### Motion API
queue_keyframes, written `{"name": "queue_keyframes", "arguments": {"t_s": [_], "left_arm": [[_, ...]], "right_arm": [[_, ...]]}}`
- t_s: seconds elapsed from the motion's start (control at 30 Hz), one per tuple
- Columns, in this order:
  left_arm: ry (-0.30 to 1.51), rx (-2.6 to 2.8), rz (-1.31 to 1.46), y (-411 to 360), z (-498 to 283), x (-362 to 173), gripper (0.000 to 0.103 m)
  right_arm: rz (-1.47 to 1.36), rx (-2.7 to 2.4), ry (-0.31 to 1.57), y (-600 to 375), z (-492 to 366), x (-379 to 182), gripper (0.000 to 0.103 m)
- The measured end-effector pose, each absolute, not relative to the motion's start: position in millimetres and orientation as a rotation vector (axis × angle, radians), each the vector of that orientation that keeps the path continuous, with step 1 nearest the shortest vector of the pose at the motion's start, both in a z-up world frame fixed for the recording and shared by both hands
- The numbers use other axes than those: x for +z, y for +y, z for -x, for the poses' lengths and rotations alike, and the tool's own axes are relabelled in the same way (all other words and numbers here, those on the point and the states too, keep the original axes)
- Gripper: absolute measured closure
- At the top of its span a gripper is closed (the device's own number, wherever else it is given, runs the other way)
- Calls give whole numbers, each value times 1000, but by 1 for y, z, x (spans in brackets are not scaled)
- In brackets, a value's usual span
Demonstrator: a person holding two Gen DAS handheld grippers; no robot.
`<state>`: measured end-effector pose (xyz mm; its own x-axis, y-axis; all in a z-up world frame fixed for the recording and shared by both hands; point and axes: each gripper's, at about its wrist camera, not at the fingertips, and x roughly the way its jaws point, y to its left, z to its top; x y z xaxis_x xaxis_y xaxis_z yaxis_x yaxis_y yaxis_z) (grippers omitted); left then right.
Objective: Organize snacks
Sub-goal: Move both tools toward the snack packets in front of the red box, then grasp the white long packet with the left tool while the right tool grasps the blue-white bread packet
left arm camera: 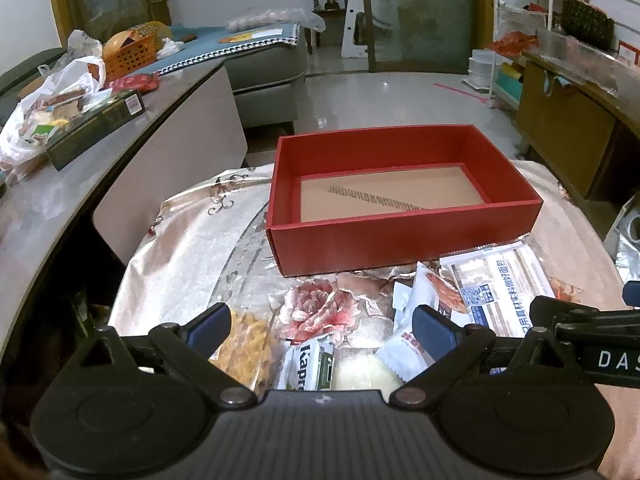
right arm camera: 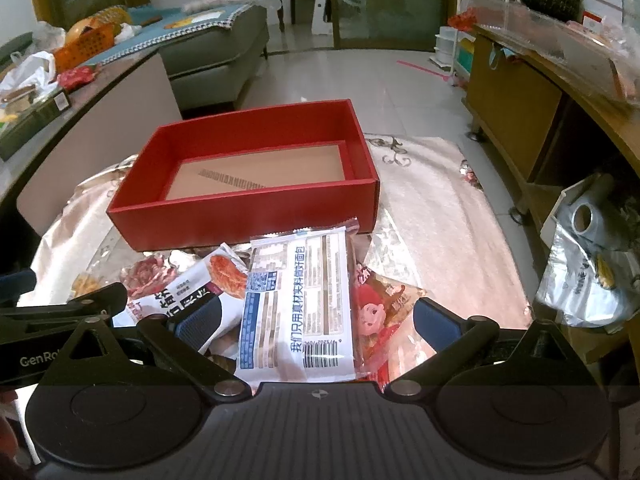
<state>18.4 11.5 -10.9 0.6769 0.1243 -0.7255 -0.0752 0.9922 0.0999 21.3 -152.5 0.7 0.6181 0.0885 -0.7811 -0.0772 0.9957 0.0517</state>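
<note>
An empty red box (left arm camera: 400,236) (right arm camera: 240,216) with a brown cardboard floor sits on a flowered cloth. A pile of snack packets lies in front of it. My left gripper (left arm camera: 322,330) is open above a clear bag of yellow snacks (left arm camera: 246,344), a green-and-white Kapro packet (left arm camera: 310,364) and small white packets (left arm camera: 400,354). My right gripper (right arm camera: 316,318) is open over a large white and blue bread packet (right arm camera: 298,304), with a red cartoon packet (right arm camera: 380,312) to its right and a white meat-snack packet (right arm camera: 200,284) to its left. Neither gripper holds anything.
A grey counter (left arm camera: 80,200) at the left carries a dark green box (left arm camera: 96,128), plastic bags and an orange basket (left arm camera: 128,56). A wooden cabinet (right arm camera: 520,112) stands at the right, with silver bags (right arm camera: 588,280) below it. A grey sofa (right arm camera: 216,60) lies beyond.
</note>
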Motion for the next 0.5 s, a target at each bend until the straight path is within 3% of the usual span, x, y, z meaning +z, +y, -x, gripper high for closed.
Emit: {"name": "queue_keyframes", "arguments": {"t_s": [0.5], "left_arm": [[870,63,-54,10,-40,-20,11]], "right_arm": [[21,121,937,-155,-42,-1,0]]}}
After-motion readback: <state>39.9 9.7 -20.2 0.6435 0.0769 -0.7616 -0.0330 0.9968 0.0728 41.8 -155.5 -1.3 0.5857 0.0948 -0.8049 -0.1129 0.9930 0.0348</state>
